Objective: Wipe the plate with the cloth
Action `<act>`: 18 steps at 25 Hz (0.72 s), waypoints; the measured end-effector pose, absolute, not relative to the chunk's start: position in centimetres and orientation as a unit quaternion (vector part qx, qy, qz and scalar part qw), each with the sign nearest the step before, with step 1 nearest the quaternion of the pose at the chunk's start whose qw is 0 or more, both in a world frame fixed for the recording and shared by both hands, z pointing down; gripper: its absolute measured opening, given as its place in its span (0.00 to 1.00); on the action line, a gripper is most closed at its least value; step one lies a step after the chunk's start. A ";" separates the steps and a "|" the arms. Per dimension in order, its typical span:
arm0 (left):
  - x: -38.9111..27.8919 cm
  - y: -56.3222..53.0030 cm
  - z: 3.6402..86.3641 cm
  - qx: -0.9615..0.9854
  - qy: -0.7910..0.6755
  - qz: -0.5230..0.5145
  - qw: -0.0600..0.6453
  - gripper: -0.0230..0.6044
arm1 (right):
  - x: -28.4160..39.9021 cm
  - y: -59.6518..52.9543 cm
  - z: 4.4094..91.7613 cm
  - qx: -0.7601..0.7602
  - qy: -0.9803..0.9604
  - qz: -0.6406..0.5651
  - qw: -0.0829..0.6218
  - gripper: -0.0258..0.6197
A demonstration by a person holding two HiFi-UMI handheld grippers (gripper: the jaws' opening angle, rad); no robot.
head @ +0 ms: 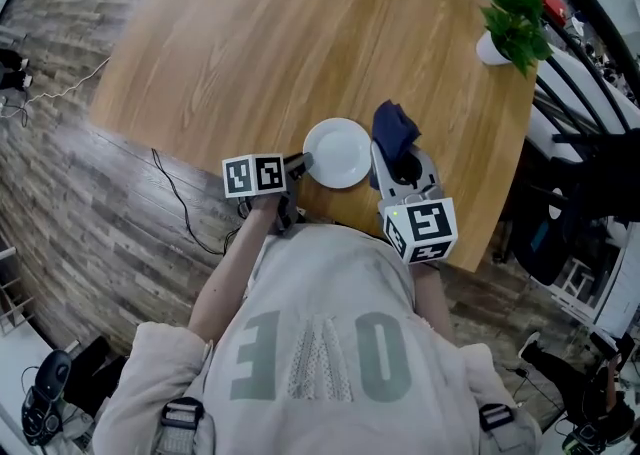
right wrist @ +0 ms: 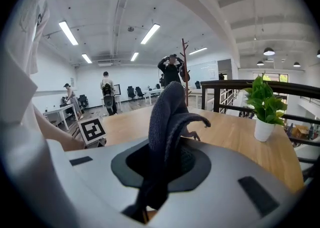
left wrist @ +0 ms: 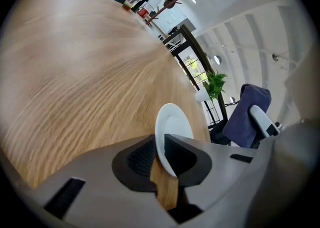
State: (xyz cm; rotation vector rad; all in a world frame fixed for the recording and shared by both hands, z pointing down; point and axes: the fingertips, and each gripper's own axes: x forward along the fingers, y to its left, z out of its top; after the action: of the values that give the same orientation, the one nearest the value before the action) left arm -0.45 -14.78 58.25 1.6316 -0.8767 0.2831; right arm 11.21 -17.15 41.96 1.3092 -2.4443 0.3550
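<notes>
Your left gripper (left wrist: 161,167) has its jaws drawn in narrow on the near rim of the plate (head: 338,151), and the pads look to press on it from both sides. Treat that as your anchor and check that it is firm before you wipe. The plate sits on the table (head: 250,43), close to the edge nearest you, so any push toward your body could carry it off. The right gripper (right wrist: 160,164) is clamped on the cloth (head: 394,129), which stands up out of the jaws with a loose fold drooping over the top. It hangs just beside the plate's right rim and is not on it yet. Bring the cloth in over the rim and lower it so that the hanging fold meets the plate first. Tilt the right gripper enough that only fabric touches and the hard jaw tips stay off the surface. Start at the side farthest from the left grip and work in overlapping strokes across the middle. Press lightly, because a plate pinched at one point on its rim will likely pivot or slip if you lean on the far side. Stop each stroke short of the left jaws so the cloth does not snag on them.
</notes>
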 end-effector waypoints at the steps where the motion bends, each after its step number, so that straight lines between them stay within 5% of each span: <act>1: -0.5 -14.8 58.5 0.700 -0.379 0.127 0.592 0.11 | 11.2 -17.4 42.4 0.458 -0.861 0.117 0.185 0.13; 10: -0.5 -15.1 58.8 0.695 -0.387 0.116 0.595 0.10 | 12.7 -18.6 53.7 0.340 -0.815 0.049 0.466 0.13; 18: -0.6 -15.2 58.7 0.693 -0.391 0.112 0.595 0.10 | 11.6 -17.7 57.3 0.252 -0.787 -0.038 0.562 0.13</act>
State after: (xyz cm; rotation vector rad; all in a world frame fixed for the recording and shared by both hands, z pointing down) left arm -0.57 -15.18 58.70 1.6112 -0.9089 0.2612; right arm 11.62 -17.68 57.34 0.5938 -1.8543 -0.0900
